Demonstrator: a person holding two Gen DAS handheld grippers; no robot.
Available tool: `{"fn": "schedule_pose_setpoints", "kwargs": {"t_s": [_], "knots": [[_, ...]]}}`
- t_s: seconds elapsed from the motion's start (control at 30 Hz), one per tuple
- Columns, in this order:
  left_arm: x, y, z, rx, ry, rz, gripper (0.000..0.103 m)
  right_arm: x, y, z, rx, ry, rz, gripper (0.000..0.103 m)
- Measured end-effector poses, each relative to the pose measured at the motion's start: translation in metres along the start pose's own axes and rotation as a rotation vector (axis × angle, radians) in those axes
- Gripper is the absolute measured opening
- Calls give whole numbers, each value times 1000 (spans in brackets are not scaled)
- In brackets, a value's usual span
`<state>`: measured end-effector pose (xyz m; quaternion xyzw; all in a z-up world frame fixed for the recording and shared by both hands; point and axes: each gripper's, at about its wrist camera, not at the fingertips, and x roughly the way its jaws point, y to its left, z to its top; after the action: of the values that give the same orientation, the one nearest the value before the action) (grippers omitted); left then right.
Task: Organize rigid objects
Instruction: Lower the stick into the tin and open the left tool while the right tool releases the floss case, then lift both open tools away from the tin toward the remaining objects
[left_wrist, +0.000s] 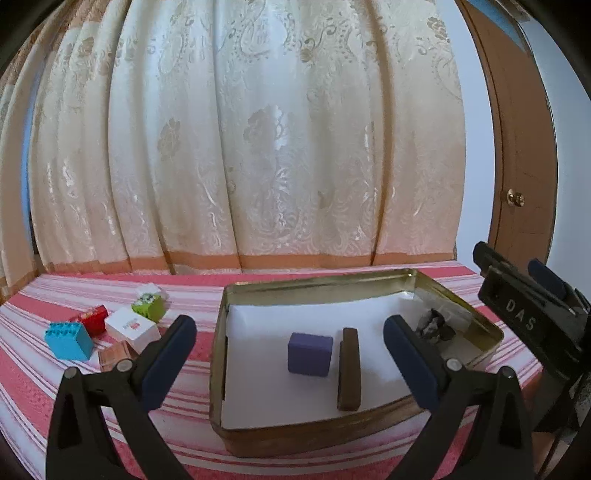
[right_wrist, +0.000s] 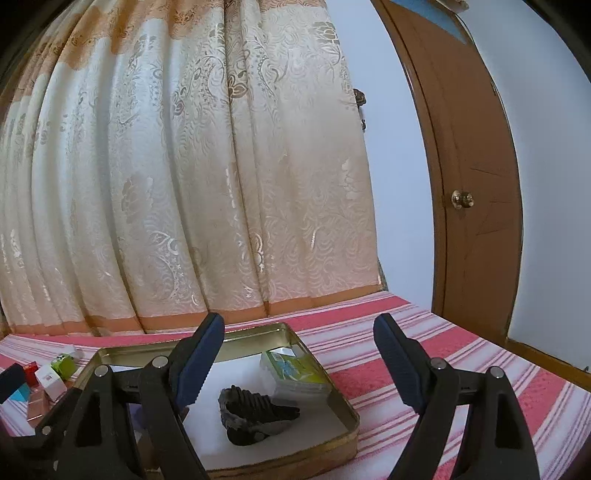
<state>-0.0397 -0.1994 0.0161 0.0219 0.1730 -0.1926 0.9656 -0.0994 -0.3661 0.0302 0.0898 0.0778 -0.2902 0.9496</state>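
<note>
Nearest our lens, the left gripper (left_wrist: 290, 334) shows two black plastic arms tipped with dark blue rubbery pads, spread wide with nothing between them. Straight ahead of those pads sits the tin (left_wrist: 221, 369), a shallow rectangular metal box with rounded corners, shiny gold walls and a white paper lining. Between our left fingers we see a purple block (left_wrist: 308, 353), matte and nearly cubic, and just to its right a brown bar (left_wrist: 349, 369), smooth and narrow, lying flat with its long axis running away from us toward the curtain (left_wrist: 258, 147). Beyond the right-hand pad lies a dark lumpy ridged thing (left_wrist: 430, 326); what it is we cannot tell.

Left of our left gripper, outside the tin, hard plastic blocks cluster on the red-and-white striped cloth (left_wrist: 110, 398): a blue block (left_wrist: 69, 339), red block (left_wrist: 94, 318), green block (left_wrist: 147, 304) and a white box (left_wrist: 131, 328).

Our right gripper (right_wrist: 299, 354) also stands wide apart and empty, hanging over the tin's right edge, with a clear plastic case (right_wrist: 291, 373) between its pads.
</note>
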Motion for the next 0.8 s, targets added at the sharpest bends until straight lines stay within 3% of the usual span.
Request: {"fn": "schedule_pose_setpoints", "kwargs": {"t_s": [0.23,0.57,0.8], "knots": [[4,21,-3,-30,71,-34,103,-11,0,-3,40,6,-8,85],[4,50,-6,-35,114,10,103,-28,20,-7,25,12,-1,85],[-9,79,-6,6,56,63,103,-39,44,-13,33,26,47,90]]}}
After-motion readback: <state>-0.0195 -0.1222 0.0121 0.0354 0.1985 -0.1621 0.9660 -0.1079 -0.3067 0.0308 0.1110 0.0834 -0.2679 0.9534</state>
